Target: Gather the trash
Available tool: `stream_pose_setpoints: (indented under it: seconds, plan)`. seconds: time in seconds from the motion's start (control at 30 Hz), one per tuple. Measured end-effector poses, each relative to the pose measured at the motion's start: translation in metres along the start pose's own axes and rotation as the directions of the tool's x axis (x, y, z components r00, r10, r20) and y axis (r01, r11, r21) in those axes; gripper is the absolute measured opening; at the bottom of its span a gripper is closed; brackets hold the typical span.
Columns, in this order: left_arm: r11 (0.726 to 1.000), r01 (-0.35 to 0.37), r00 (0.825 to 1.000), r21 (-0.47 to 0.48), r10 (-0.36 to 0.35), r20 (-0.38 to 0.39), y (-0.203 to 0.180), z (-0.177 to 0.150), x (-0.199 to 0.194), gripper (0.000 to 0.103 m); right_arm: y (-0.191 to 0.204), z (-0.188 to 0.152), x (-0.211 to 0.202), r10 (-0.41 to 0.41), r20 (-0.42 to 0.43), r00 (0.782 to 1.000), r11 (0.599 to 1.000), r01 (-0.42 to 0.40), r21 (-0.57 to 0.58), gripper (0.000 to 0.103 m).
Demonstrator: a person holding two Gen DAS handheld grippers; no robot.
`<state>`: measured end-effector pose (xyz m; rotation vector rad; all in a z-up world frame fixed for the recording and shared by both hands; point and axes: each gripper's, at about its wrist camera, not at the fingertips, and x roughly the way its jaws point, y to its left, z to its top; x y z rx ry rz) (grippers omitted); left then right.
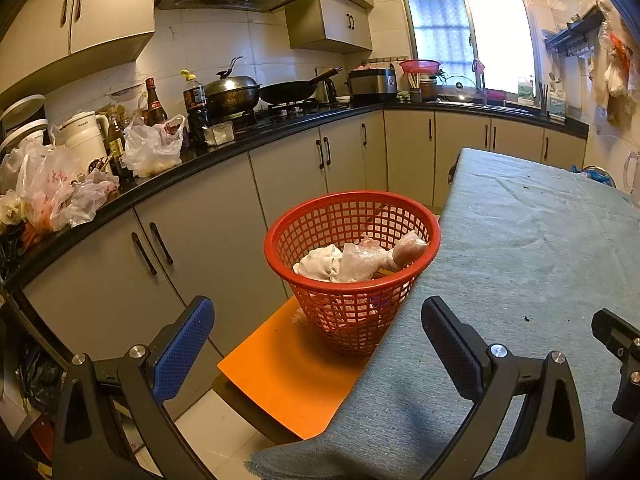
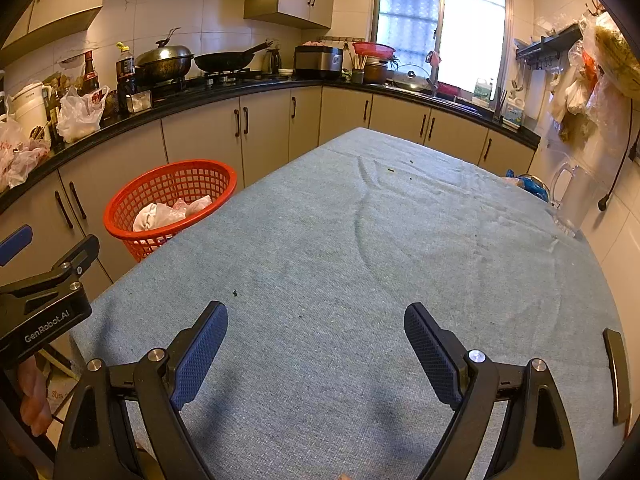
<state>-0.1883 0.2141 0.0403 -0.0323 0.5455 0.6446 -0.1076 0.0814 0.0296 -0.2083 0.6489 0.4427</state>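
A red mesh basket [image 1: 352, 220] stands on an orange stool [image 1: 288, 376] against the table's left edge; it also shows in the right wrist view [image 2: 168, 184]. Crumpled white paper [image 1: 320, 264] and clear plastic wrap [image 1: 384, 256] lie inside it. My left gripper [image 1: 316, 344] is open and empty, in front of the basket at the table's near left corner. My right gripper [image 2: 316, 348] is open and empty, held over the blue-grey tablecloth [image 2: 360, 260]. Small dark crumbs [image 2: 235, 293] lie on the cloth.
A black kitchen counter [image 1: 224, 152] with grey cabinets runs along the left and back, crowded with plastic bags [image 1: 154, 148], bottles, pots and a wok. A clear pitcher [image 2: 572, 200] and a blue bag [image 2: 532, 188] sit at the table's far right by the wall.
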Motion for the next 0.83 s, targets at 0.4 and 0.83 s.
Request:
stream_pose_setpoints:
  seconds: [0.4,0.83]
  plan:
    - [0.997,0.035,0.999,0.067,-0.037,0.034,-0.027,0.012,-0.009,0.103,-0.019,-0.004,-0.006,-0.014,0.008,1.000,0.999,0.014,0.043,0.093]
    - [0.862,0.457,0.883,0.219,-0.409,-0.233,-0.198,0.032,-0.008,0.103,-0.182,-0.034,-0.024,-0.291,-0.119,0.949,0.893,0.314,0.323,0.098]
